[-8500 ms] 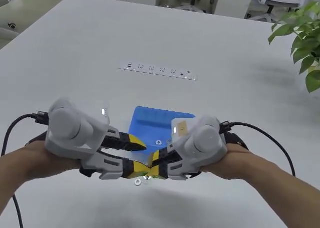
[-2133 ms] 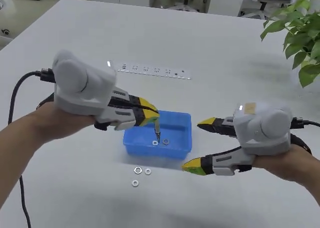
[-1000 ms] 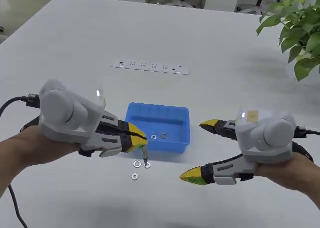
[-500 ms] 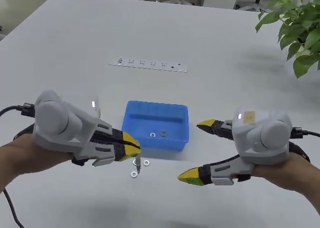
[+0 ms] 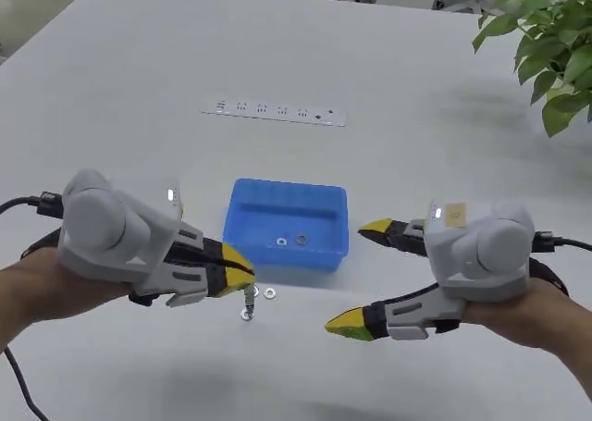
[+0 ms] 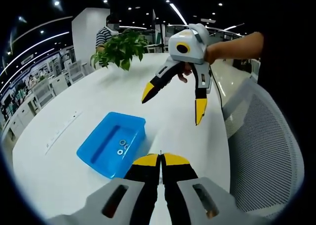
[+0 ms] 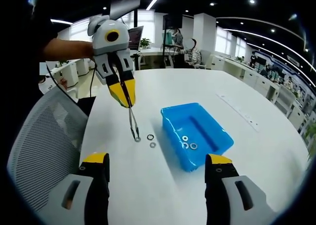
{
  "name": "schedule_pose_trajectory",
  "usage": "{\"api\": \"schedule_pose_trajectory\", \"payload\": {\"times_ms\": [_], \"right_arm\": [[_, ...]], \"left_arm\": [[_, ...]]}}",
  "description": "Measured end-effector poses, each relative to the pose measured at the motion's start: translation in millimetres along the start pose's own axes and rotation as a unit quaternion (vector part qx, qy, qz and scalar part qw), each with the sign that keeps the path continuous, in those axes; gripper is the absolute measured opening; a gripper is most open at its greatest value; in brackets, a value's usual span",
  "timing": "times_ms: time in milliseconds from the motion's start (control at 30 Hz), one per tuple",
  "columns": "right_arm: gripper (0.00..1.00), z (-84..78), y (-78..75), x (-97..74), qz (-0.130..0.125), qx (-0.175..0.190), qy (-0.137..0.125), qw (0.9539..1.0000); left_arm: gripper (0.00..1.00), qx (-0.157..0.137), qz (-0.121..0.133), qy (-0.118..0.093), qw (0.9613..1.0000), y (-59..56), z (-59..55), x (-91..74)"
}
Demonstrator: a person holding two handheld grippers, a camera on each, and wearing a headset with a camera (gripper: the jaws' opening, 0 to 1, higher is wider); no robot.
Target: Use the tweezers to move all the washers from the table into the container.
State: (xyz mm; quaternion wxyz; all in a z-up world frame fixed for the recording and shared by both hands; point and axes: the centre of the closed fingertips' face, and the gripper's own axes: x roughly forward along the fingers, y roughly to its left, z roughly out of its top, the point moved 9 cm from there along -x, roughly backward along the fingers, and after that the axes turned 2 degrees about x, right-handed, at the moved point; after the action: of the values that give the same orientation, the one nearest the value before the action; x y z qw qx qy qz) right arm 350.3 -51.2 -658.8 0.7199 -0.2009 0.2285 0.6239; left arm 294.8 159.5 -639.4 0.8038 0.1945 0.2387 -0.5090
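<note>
My left gripper (image 5: pixel 248 275) is shut on thin metal tweezers (image 7: pixel 133 122) that point down at the table. Their tips touch or nearly touch one of three small steel washers (image 5: pixel 246 315) lying in front of the blue container (image 5: pixel 287 191). Two more washers (image 7: pixel 150 137) lie just beside it. Inside the container (image 7: pixel 177 109) lie a few washers (image 5: pixel 302 241). My right gripper (image 5: pixel 359 275) hovers open and empty to the right of the container. In the left gripper view the shut jaws face the container (image 6: pixel 98 141) and the right gripper (image 6: pixel 173 99).
A white power strip (image 5: pixel 273 113) is set into the table beyond the container. A green plant (image 5: pixel 546 51) stands at the far right. A mesh office chair (image 7: pixel 44 136) sits at the table's near edge. Bare white tabletop surrounds the work.
The left gripper went from over the container back to the table in front of it and lowered the tweezer tips onto a loose washer. The right gripper stayed open and nearly still.
</note>
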Motion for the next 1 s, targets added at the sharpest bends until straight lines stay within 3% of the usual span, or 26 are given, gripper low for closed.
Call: {"api": "schedule_pose_trajectory", "payload": {"times_ms": [267, 467, 633, 1000], "right_arm": [[0.79, 1.7, 4.4, 5.7, 0.010, -0.004, 0.002, 0.9999], [0.75, 4.9, 10.0, 14.3, 0.029, -0.014, 0.004, 0.9995], [0.67, 10.4, 16.2, 24.1, 0.056, -0.037, 0.002, 0.9977], [0.48, 17.0, 21.1, 46.5, 0.087, -0.072, 0.009, 0.9936]], "left_arm": [[0.05, -0.001, 0.001, -0.003, 1.0000, 0.2, -2.5, -0.2], [0.05, 0.014, -0.010, 0.006, 0.9998, 0.6, -1.4, -1.1], [0.05, 0.023, -0.021, 0.009, 0.9995, -0.5, -0.2, -0.5], [0.05, 0.030, -0.030, 0.012, 0.9990, 0.5, 0.0, 1.0]]}}
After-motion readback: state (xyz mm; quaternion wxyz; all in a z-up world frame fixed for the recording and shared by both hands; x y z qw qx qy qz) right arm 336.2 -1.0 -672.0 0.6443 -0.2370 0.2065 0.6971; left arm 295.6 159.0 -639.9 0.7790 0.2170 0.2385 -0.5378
